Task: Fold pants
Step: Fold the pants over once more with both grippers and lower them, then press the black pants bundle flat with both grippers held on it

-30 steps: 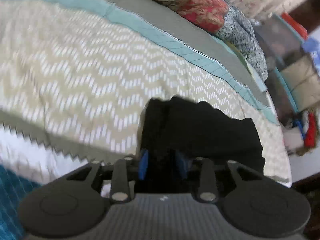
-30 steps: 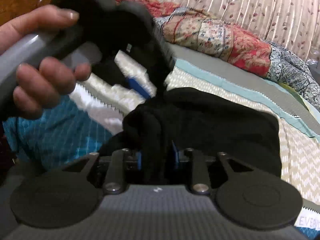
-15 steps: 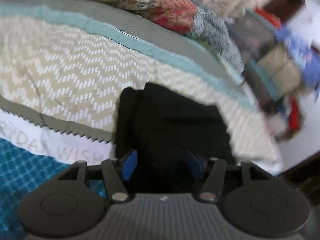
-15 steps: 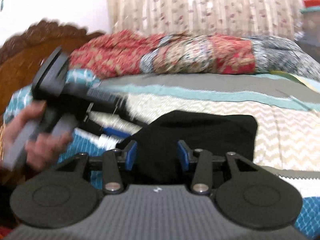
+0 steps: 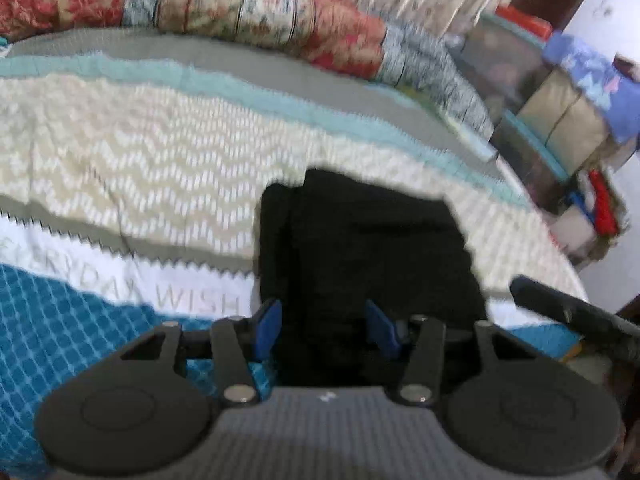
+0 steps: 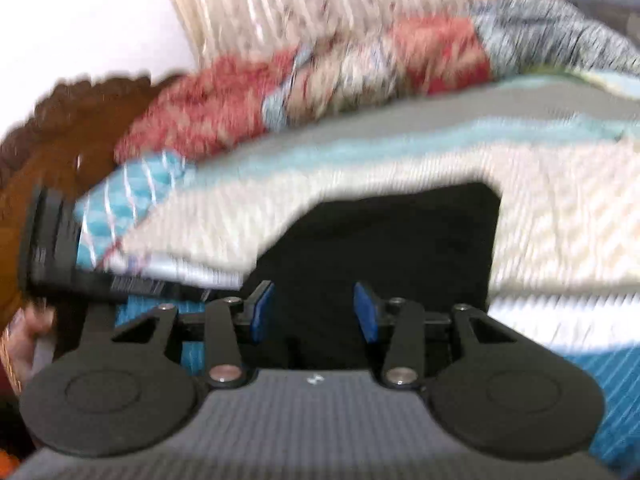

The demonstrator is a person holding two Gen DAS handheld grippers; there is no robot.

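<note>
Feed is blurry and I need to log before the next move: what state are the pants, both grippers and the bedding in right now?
black pants: folded into a compact rectangle, lying flat on the bed, not gripped.
left gripper: pads apart and off the cloth, jaws closing slightly.
right gripper: open, nothing pinched, pants seen beyond the pads.
bedspread: spread flat under the pants.
patchwork quilt: bunched in a roll along the far side of the bed.

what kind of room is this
Most likely a bedroom: a striped bedspread covers a bed, a rolled patchwork quilt lies along its far side, and a carved wooden headboard stands behind.
</note>
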